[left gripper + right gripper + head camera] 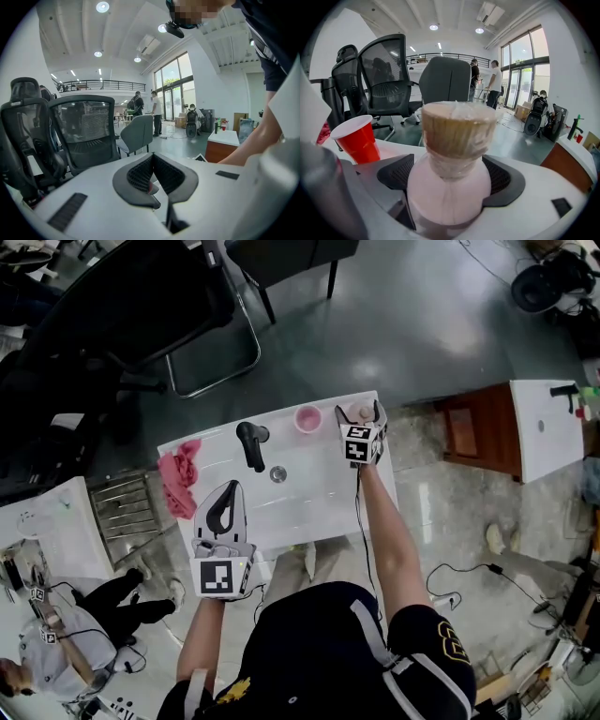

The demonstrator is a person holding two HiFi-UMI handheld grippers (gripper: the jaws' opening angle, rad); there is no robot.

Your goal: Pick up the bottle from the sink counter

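Note:
A pale pink bottle (454, 136) with a wood-coloured cap under clear wrap stands between my right gripper's pads, which press its rounded sides. From the head view the bottle (361, 412) is at the far right corner of the white sink counter (319, 493), with my right gripper (360, 414) shut on it. I cannot tell whether it is off the counter. My left gripper (232, 487) hovers over the counter's near left part, shut and empty; in its own view the left gripper (152, 159) points out over the room with its pads meeting.
A red cup (307, 418) stands just left of the bottle, also the red cup (358, 138). A black faucet (251, 442), a drain (278, 473) and a pink cloth (178, 482) are on the counter. Office chairs (141, 296) stand beyond it.

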